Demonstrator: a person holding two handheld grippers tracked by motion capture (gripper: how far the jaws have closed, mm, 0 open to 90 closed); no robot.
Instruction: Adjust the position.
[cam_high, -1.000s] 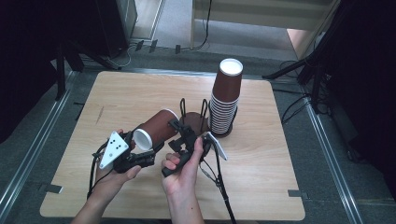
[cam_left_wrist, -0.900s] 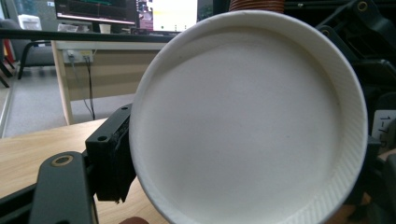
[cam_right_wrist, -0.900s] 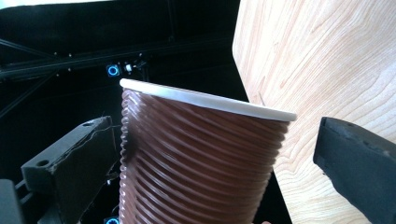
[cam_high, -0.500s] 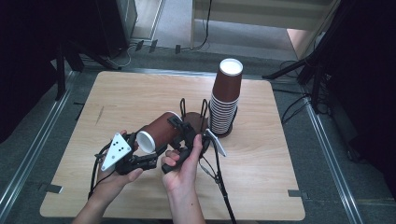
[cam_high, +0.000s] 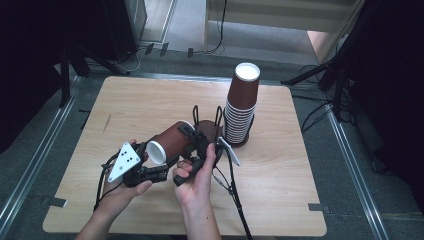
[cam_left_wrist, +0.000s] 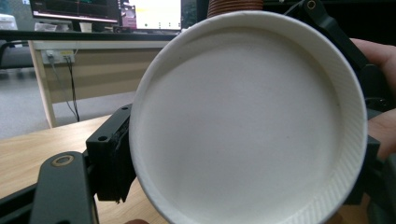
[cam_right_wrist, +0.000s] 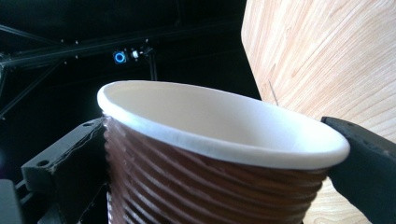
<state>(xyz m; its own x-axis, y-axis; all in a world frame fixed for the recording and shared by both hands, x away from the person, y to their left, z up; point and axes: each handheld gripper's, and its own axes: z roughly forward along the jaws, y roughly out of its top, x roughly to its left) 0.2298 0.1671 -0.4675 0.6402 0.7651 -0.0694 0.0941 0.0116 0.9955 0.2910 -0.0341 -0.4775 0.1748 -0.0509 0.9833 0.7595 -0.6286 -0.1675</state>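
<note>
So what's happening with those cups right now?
A person holds a gripper in each hand over the wooden table, and both are clamped on brown paper cups. The left gripper grips the brown cup, which lies on its side with its white bottom facing that gripper's camera. The right gripper grips a second cup just below its rim. It looks as though the two are being pulled apart or nested. A tall stack of cups stands upside down just behind them.
</note>
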